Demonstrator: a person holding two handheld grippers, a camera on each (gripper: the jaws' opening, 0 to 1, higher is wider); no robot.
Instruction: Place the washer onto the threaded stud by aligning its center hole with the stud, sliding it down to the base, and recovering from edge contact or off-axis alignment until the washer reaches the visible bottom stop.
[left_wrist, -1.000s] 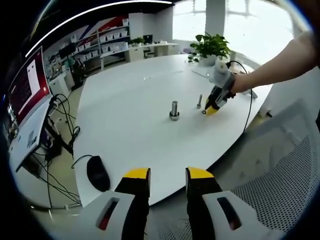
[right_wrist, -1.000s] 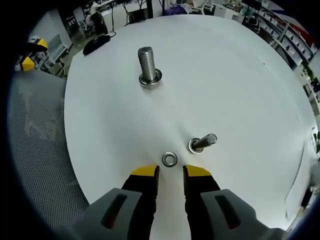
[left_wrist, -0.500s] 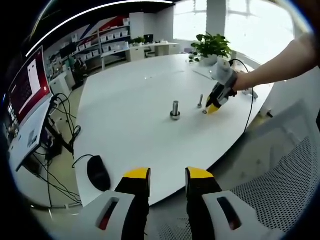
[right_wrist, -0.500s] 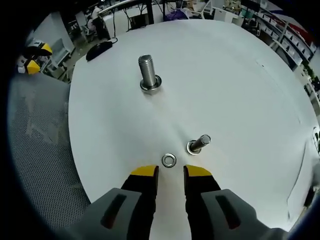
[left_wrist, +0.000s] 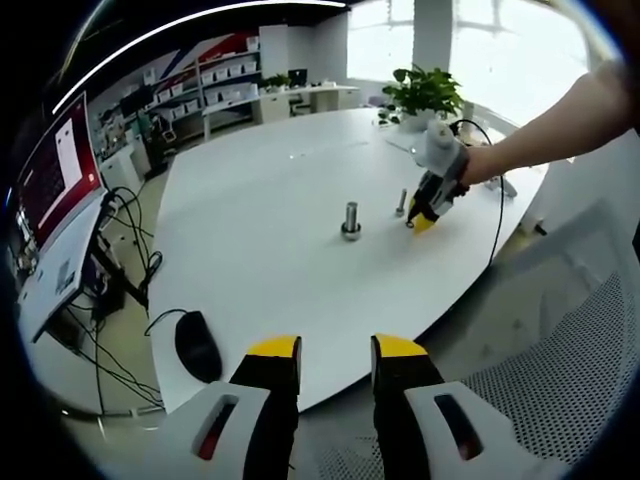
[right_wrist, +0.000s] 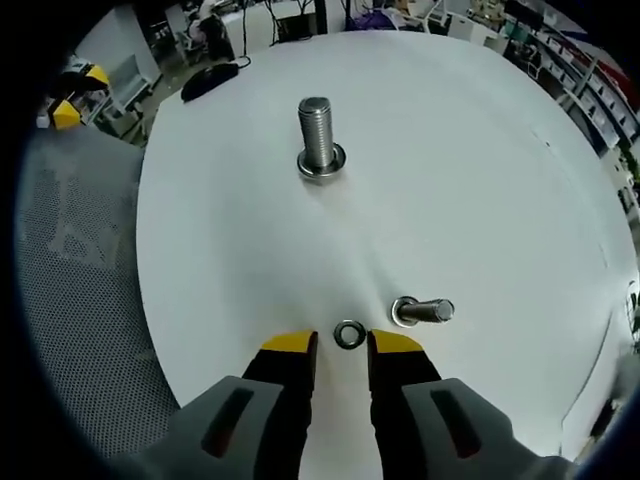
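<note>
I am holding my right gripper (right_wrist: 340, 350) low over the white table (right_wrist: 480, 180), jaws spread with a gap, and the washer (right_wrist: 348, 334) is lying flat on the table just ahead of the yellow tips. A small bolt (right_wrist: 422, 311) is standing just beside it; the large threaded stud (right_wrist: 320, 140) is standing well apart. My left gripper (left_wrist: 335, 360), jaws parted and holding nothing, is hanging off the table edge near a black mouse (left_wrist: 196, 346).

Grey gripper bodies w/ red slots, yellow-tipped black fingers (right_wrist: 291, 352)
</note>
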